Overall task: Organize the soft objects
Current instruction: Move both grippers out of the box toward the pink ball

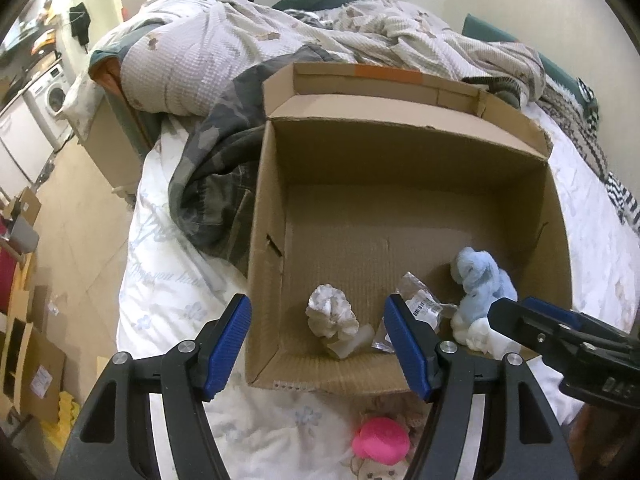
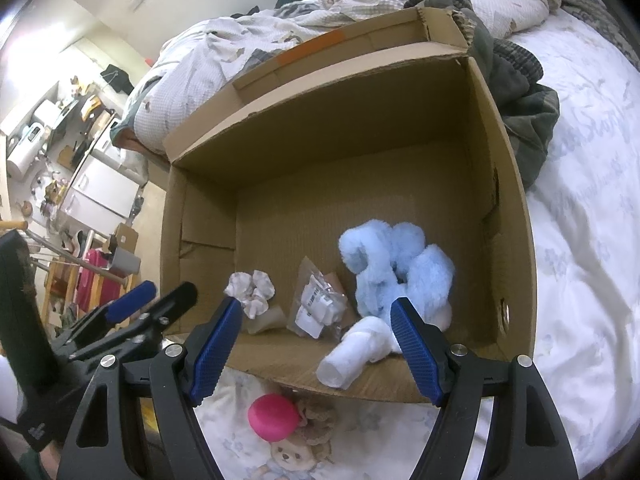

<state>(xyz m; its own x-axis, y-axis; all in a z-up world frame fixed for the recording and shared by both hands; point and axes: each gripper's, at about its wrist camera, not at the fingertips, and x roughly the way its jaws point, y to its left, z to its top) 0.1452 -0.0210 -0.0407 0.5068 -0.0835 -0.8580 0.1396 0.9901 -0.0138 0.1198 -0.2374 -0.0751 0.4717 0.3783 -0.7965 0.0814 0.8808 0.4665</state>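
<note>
Plush toys are what I am sorting: the blue plush (image 2: 394, 270) lies at the near right of the cardboard box (image 2: 516, 240) on the bed, beside a crinkly plastic packet (image 2: 318, 308) and a white ruffled scrunchie (image 2: 252, 290). Next I judge the pink ball (image 2: 272, 418), just outside the near wall, light and squashy, best pinched across its middle. Both the right claw (image 2: 316, 348) and left claw (image 1: 320, 344) stand released, holding nothing.

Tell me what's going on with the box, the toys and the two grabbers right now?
cardboard box: flaps open, on the bed.
blue plush toy: lying in the box, free of both grippers.
white scrunchie: in the box.
plastic packet: in the box.
pink ball: outside the box, on the bedsheet.
left gripper: open, empty.
right gripper: open, empty.
</note>
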